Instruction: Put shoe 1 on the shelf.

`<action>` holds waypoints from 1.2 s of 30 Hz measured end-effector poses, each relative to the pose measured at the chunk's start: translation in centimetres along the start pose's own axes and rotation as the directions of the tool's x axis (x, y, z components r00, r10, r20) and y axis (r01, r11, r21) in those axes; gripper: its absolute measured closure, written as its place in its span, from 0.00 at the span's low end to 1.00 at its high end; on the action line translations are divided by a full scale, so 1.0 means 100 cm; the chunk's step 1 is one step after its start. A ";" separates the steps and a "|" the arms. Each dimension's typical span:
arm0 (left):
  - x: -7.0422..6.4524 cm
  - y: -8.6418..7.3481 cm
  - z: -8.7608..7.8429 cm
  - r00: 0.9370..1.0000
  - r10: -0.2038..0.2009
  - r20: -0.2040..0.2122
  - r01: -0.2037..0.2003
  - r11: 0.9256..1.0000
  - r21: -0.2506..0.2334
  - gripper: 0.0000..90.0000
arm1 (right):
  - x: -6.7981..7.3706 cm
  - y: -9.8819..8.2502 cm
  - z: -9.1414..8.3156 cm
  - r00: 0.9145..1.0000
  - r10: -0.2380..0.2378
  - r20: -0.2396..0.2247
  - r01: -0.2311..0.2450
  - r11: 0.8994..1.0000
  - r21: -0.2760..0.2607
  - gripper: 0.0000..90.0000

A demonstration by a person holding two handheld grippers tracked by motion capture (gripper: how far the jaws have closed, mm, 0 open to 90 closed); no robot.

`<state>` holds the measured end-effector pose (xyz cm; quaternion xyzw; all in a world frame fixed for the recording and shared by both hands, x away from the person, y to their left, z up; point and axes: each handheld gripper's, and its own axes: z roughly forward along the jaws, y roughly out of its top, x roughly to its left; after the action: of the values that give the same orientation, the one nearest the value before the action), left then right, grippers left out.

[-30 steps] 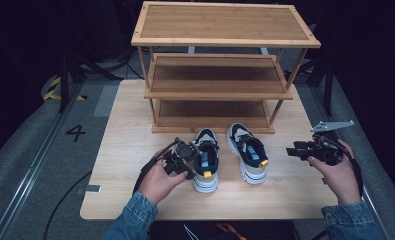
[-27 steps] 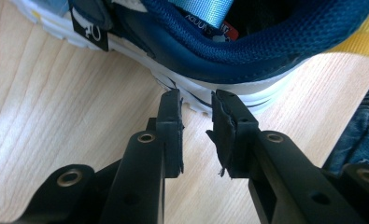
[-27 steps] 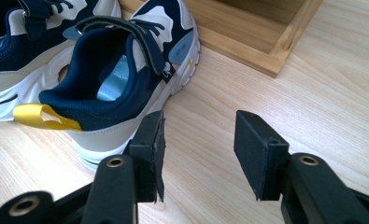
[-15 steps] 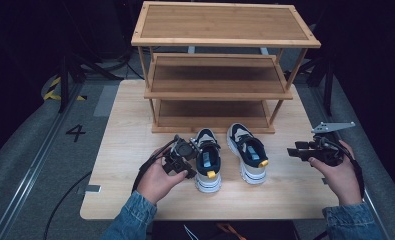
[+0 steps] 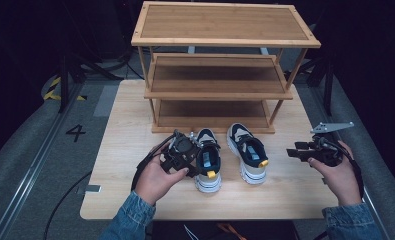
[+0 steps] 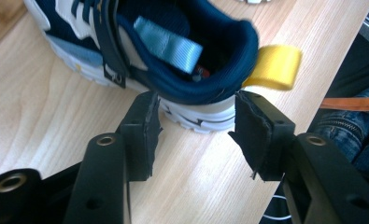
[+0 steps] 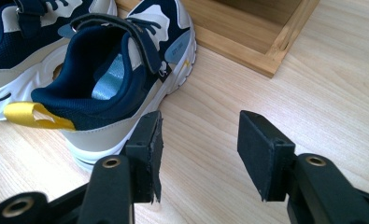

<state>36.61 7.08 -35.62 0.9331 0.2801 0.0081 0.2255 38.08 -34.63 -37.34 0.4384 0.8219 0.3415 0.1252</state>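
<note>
The left gripper [image 6: 196,123], jaws wide, has crept onto the left sneaker's [image 5: 207,159] heel, probably to grasp; the right gripper [image 7: 198,140] waits, jaws wide, at three o'clock.

Wooden table [image 5: 125,130] carries shoe rack [image 5: 220,75], two sneakers [image 5: 207,160] [image 5: 247,152] before it.

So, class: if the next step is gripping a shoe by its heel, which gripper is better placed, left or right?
Probably the left. The left gripper is open, its fingers right at the left shoe's heel. The right gripper, also open, sits off to the side of the right shoe.
</note>
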 end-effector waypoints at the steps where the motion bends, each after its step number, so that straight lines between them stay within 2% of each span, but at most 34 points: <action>1: -0.002 0.002 -0.001 1.000 0.007 0.004 -0.007 1.000 -0.005 0.55 | 0.000 -0.001 0.000 1.000 0.002 0.001 -0.002 1.000 -0.001 0.57; 6: -0.008 0.011 -0.003 0.999 0.038 0.017 -0.038 0.999 -0.020 0.51 | -0.002 -0.006 -0.005 1.000 0.019 0.014 -0.019 1.000 -0.001 0.57; 11: -0.015 0.020 0.003 0.997 0.072 0.037 -0.072 0.997 -0.006 0.50 | -0.003 -0.012 -0.009 0.999 0.028 0.027 -0.028 1.000 0.003 0.56; 18: -0.020 0.030 0.011 0.994 0.095 0.060 -0.096 0.995 0.012 0.47 | -0.007 -0.020 -0.012 0.998 0.048 0.037 -0.048 0.999 0.008 0.56; 21: -0.022 0.034 0.019 0.992 0.107 0.071 -0.110 0.993 0.039 0.46 | -0.006 -0.023 -0.014 0.998 0.050 0.041 -0.051 0.999 0.010 0.56; 23: -0.022 0.035 0.026 0.992 0.102 0.070 -0.106 0.993 0.058 0.44 | -0.007 -0.024 -0.016 0.998 0.053 0.045 -0.053 0.999 0.009 0.56; 24: -0.022 0.035 0.030 0.993 0.106 0.055 -0.110 0.992 0.065 0.43 | -0.007 -0.025 -0.017 0.997 0.053 0.047 -0.054 0.999 0.007 0.56; 29: -0.020 0.034 0.040 0.992 0.108 0.070 -0.114 0.990 0.086 0.42 | -0.007 -0.025 -0.016 0.997 0.054 0.049 -0.054 0.998 0.009 0.55; 32: -0.020 0.034 0.047 0.992 0.105 0.069 -0.111 0.989 0.097 0.43 | -0.006 -0.024 -0.013 0.998 0.051 0.046 -0.052 0.999 0.015 0.55; 33: -0.021 0.034 0.051 0.992 0.113 0.058 -0.119 0.986 0.113 0.42 | -0.006 -0.024 -0.011 0.998 0.047 0.045 -0.048 0.999 0.018 0.54; 36: -0.021 0.033 0.056 0.992 0.113 0.060 -0.120 0.986 0.112 0.42 | -0.006 -0.024 -0.010 0.998 0.048 0.043 -0.049 0.999 0.021 0.54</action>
<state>37.32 1.15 -39.01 0.9593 0.2189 -0.0199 0.1775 36.39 -36.54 -38.28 0.4669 0.8117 0.3262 0.1296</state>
